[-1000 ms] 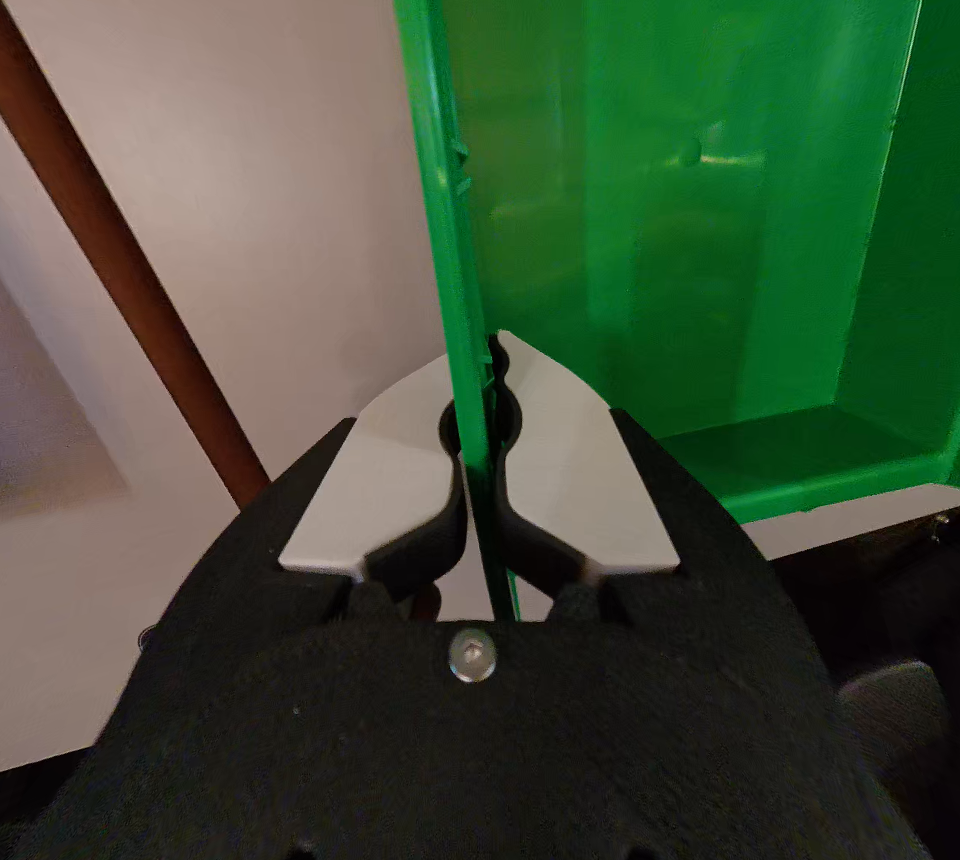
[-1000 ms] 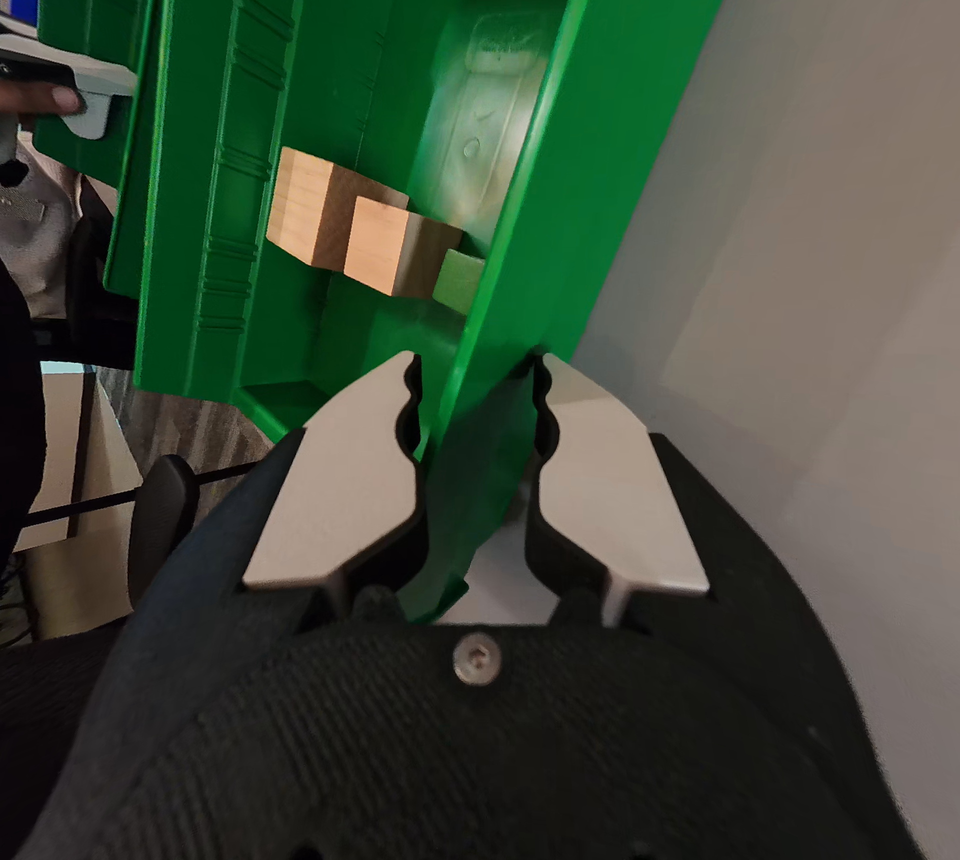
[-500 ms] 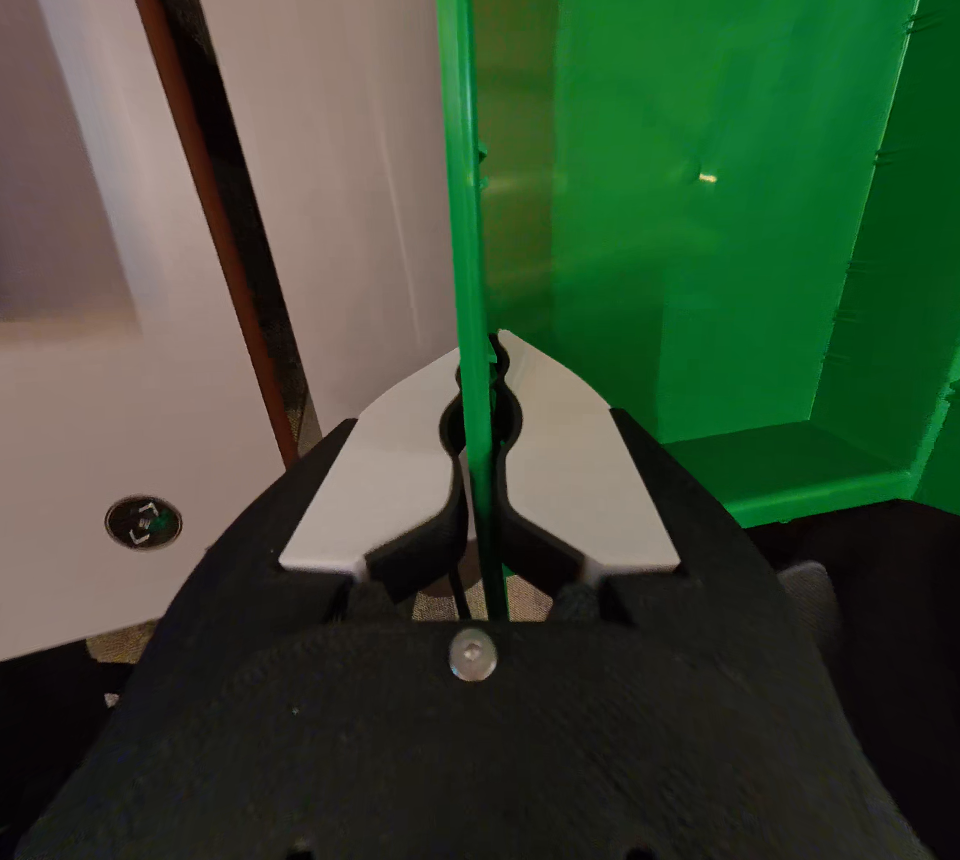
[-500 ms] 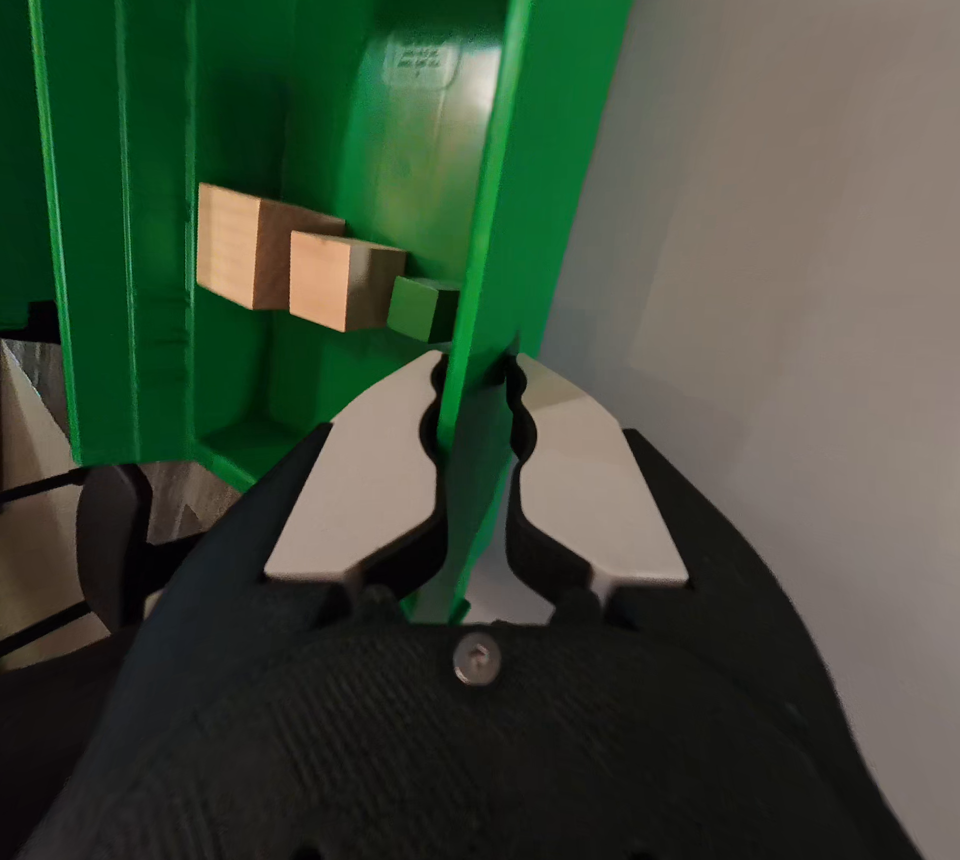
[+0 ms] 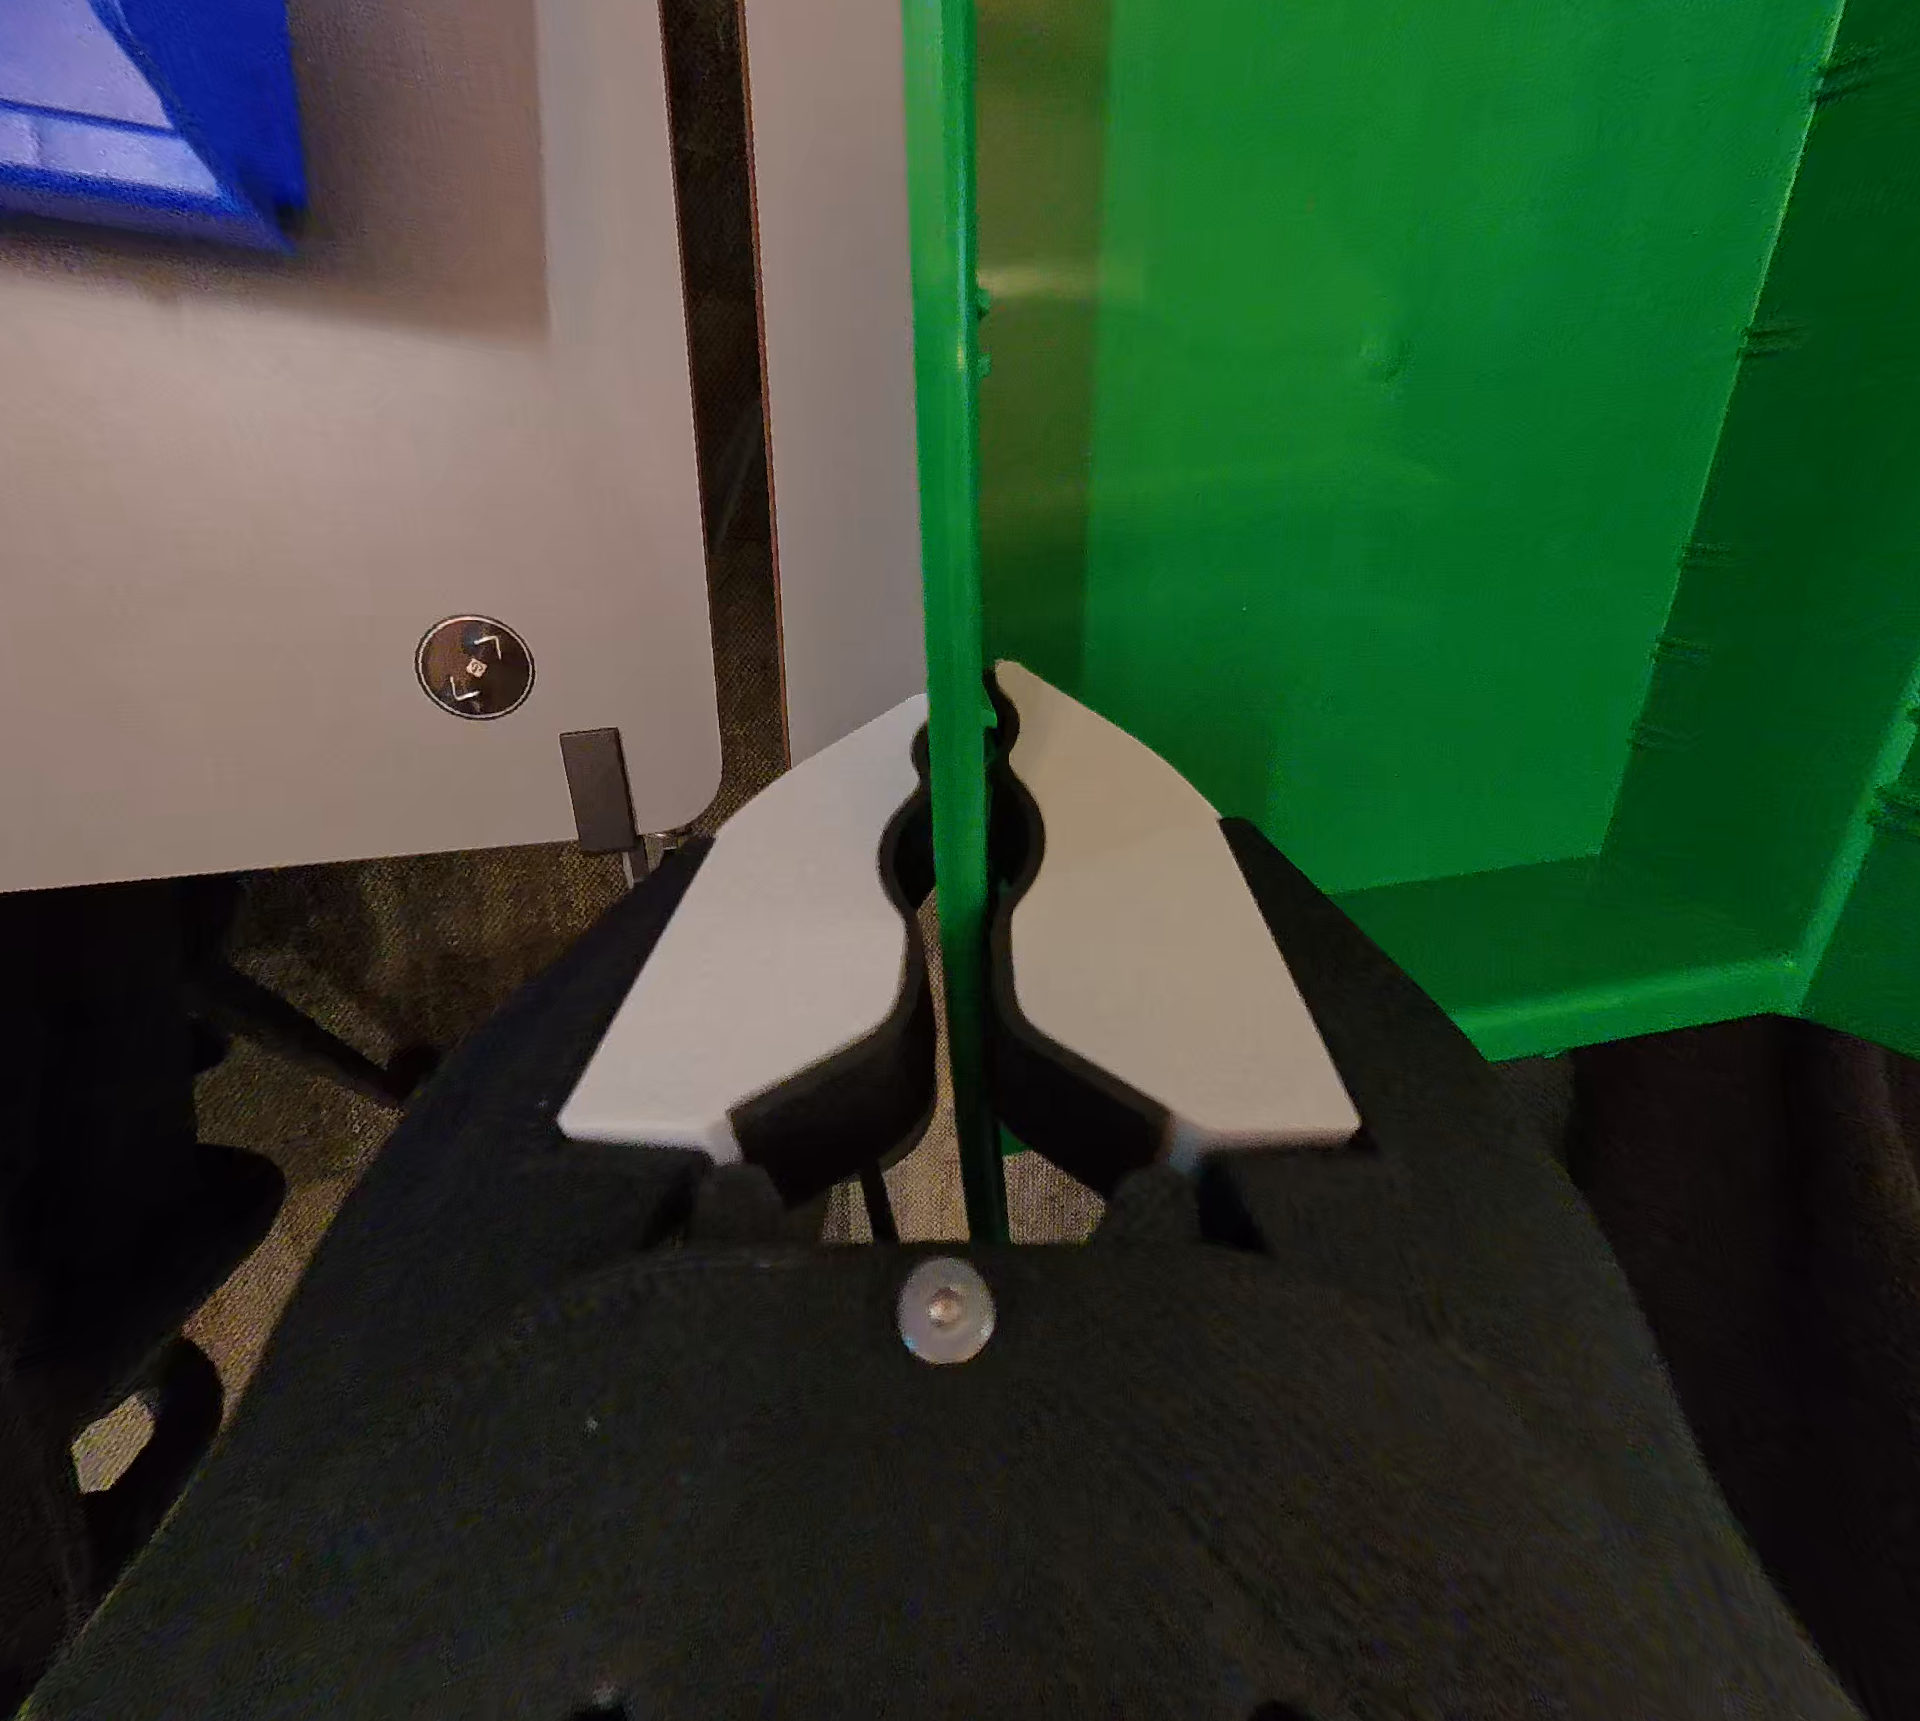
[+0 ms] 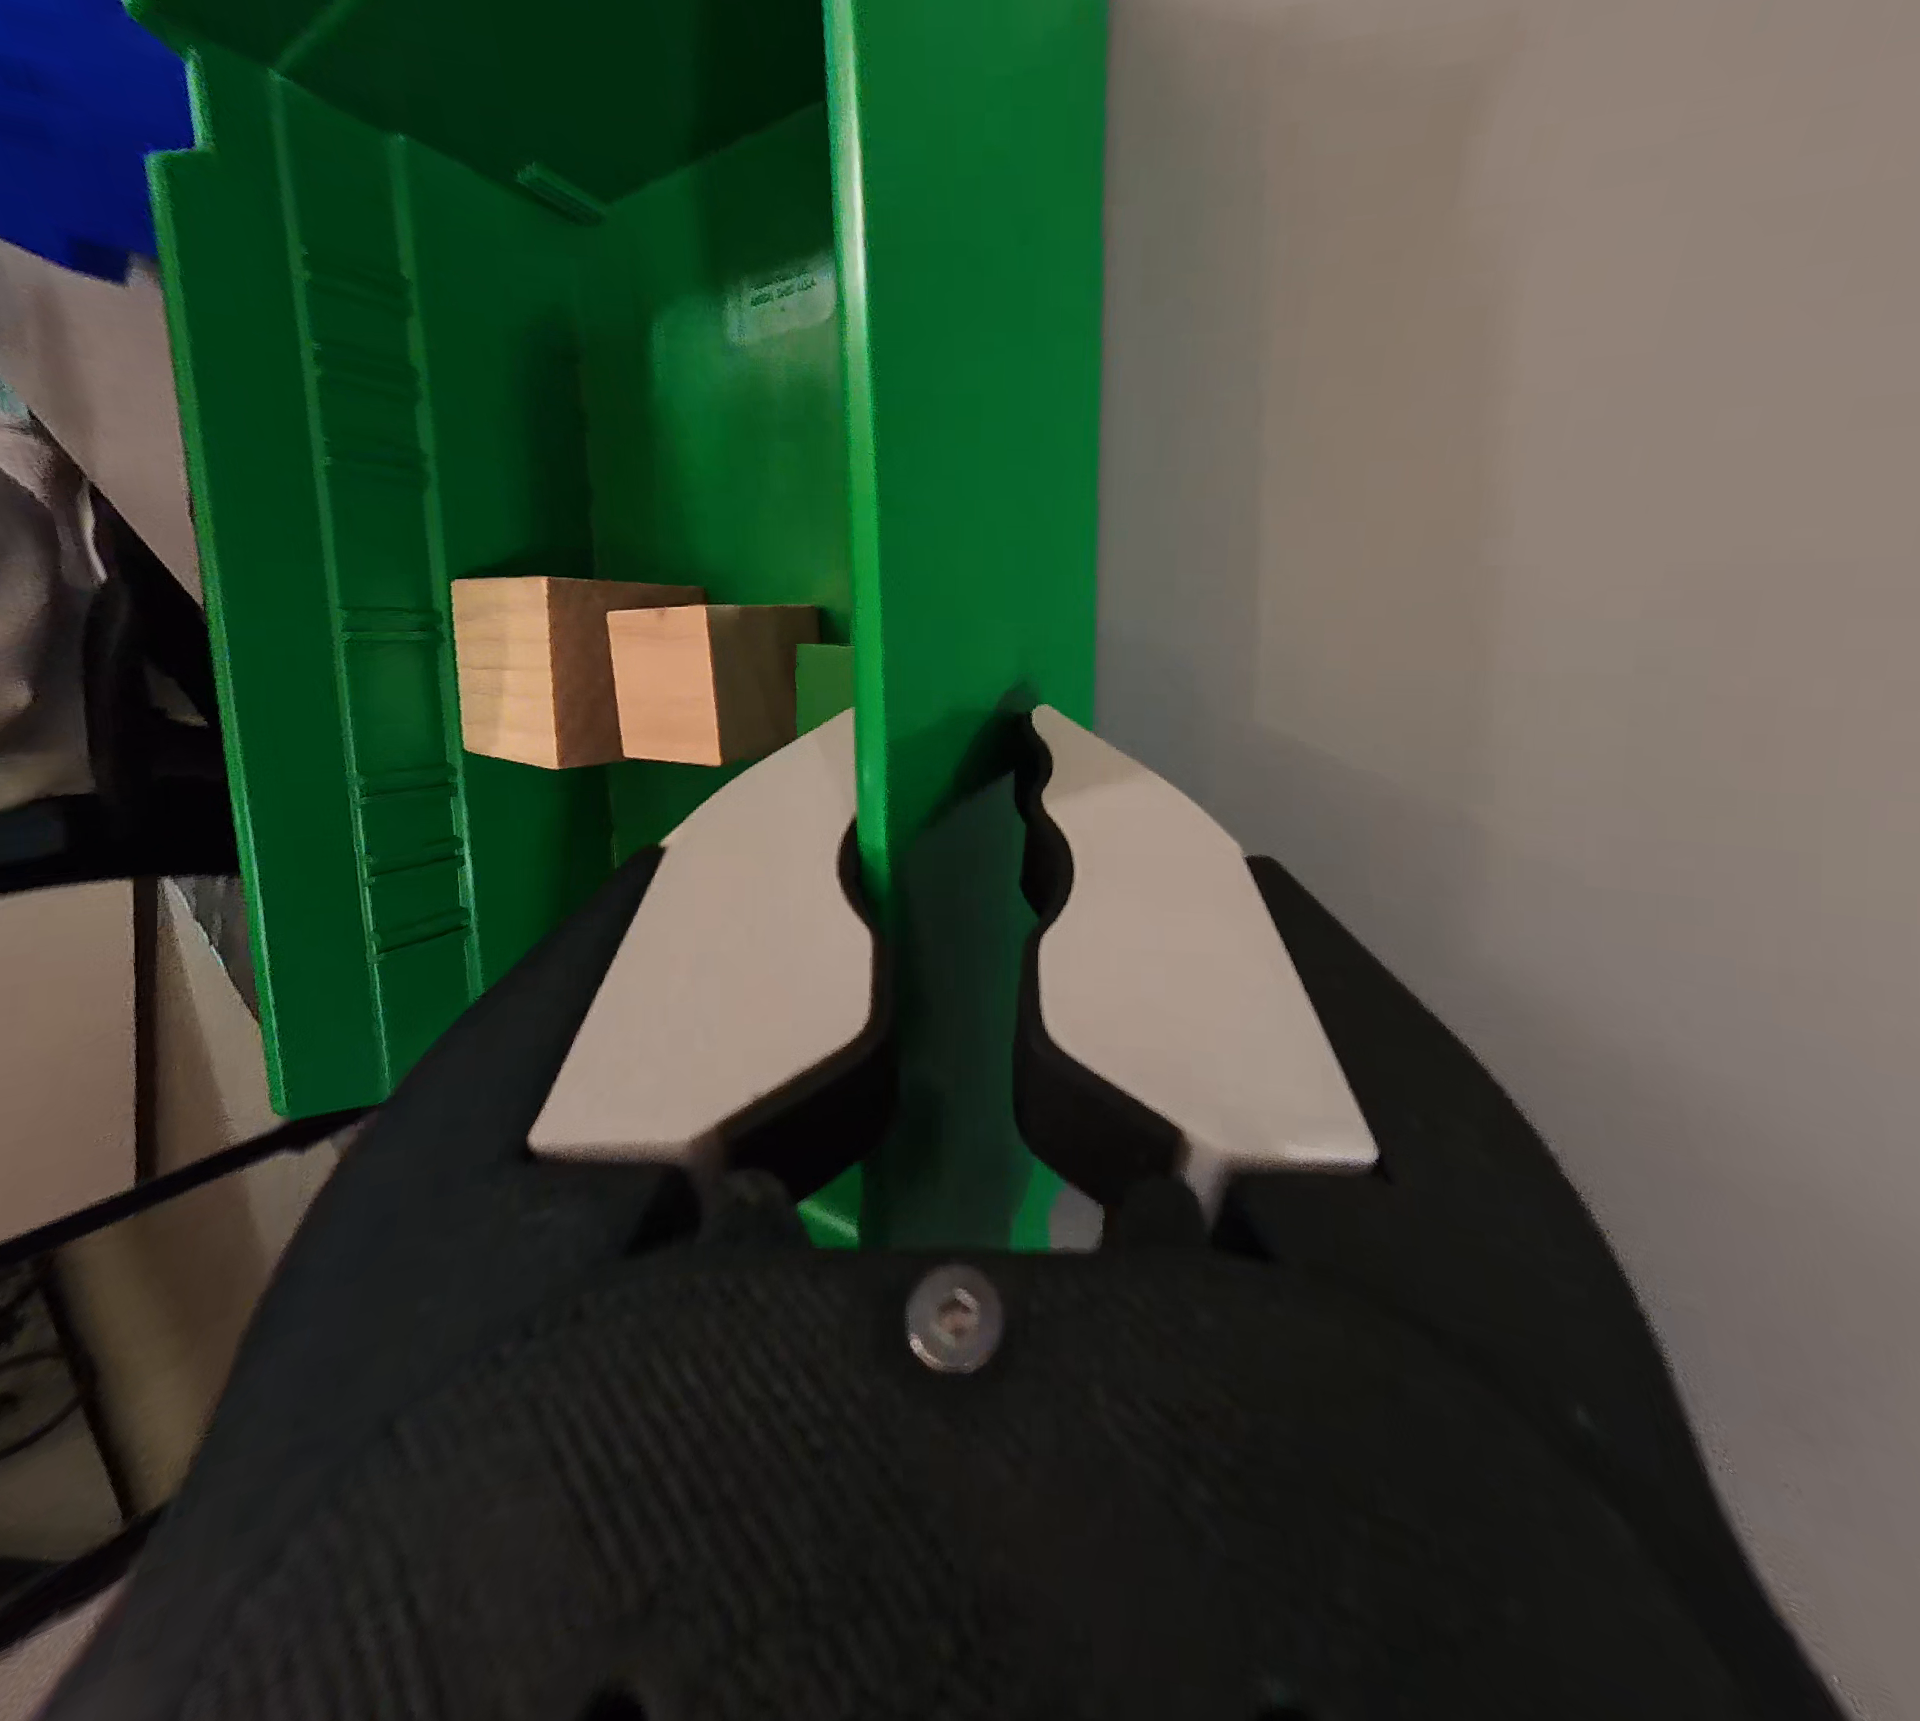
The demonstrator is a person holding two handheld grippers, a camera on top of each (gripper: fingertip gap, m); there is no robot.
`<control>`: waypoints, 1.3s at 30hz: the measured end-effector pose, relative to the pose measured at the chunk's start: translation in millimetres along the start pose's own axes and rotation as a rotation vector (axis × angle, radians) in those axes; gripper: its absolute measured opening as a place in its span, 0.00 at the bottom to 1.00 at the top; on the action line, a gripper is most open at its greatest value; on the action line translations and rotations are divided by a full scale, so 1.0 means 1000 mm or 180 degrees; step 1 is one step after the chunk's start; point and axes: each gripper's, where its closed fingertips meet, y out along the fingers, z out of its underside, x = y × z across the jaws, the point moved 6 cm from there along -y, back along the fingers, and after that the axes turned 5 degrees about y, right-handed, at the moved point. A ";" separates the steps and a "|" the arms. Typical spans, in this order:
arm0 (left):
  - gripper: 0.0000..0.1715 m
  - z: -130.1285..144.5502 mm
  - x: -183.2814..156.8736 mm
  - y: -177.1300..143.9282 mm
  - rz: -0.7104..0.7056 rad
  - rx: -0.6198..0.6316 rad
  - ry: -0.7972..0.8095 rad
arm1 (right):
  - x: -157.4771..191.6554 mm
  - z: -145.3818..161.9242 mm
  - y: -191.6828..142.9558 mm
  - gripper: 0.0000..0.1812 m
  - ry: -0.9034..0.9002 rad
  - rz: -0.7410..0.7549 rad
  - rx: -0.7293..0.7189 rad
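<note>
We have the left claw [image 5: 961,736] clamped on one side wall of the green bin [image 5: 1455,424], right claw [image 6: 940,767] clamped on the opposite wall. Inside the bin: two wood blocks [image 6: 540,674] and a small green block [image 6: 826,684] side by side, next to the right claw's wall. White table [image 5: 260,528] behind the bin; blue bin [image 5: 208,9] beyond it.

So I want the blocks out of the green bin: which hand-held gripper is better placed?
Probably the right hand-held gripper: the blocks sit just past its tip, inside the bin wall it clamps. The left hand-held gripper sees no blocks. The right must release first.
</note>
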 end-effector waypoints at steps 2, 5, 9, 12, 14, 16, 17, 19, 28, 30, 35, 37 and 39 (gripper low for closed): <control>0.04 0.004 0.000 -0.006 0.0024 -0.0029 -0.0024 | 0.010 -0.006 0.010 0.13 0.0049 -0.0002 -0.0127; 0.04 0.005 -0.001 -0.018 -0.0039 -0.0063 0.0010 | 0.031 -0.015 0.031 0.14 0.0192 -0.0060 -0.0352; 0.05 0.002 -0.011 -0.027 -0.0035 -0.0100 0.0071 | 0.072 -0.024 0.066 0.16 0.0422 -0.0120 -0.0703; 0.04 0.003 -0.021 -0.029 0.0032 -0.0118 0.0116 | 0.100 -0.026 0.088 0.18 0.0431 -0.0200 -0.0859; 0.04 0.004 -0.025 -0.028 0.0035 -0.0104 0.0152 | 0.113 -0.028 0.099 0.18 0.0480 -0.0246 -0.0870; 0.04 0.003 -0.028 -0.028 -0.0023 -0.0113 0.0202 | 0.125 -0.027 0.108 0.20 0.0579 -0.0334 -0.0865; 0.04 0.003 -0.030 -0.027 -0.0041 -0.0112 0.0217 | 0.131 -0.027 0.112 0.21 0.0618 -0.0371 -0.0882; 0.04 0.003 -0.035 -0.025 -0.0019 -0.0103 0.0221 | 0.139 -0.025 0.118 0.21 0.0505 -0.0409 -0.0876; 0.04 -0.010 -0.090 -0.021 0.0085 -0.0165 0.0563 | 0.086 -0.024 0.030 0.27 -0.0037 -0.0702 -0.1249; 0.04 -0.022 -0.110 -0.016 0.0028 -0.0183 0.0728 | 0.052 -0.015 -0.002 0.28 -0.0128 -0.0620 -0.1328; 0.04 -0.056 -0.184 0.012 0.0228 -0.0094 0.1042 | -0.047 0.031 -0.079 0.28 -0.0011 -0.0406 -0.1498; 0.04 -0.069 -0.223 0.029 0.0324 -0.0016 0.1173 | -0.085 0.051 -0.109 0.28 0.0002 -0.0223 -0.1643; 0.04 -0.077 -0.264 0.050 0.0388 0.0075 0.1310 | -0.120 0.071 -0.139 0.27 0.0071 -0.0105 -0.1856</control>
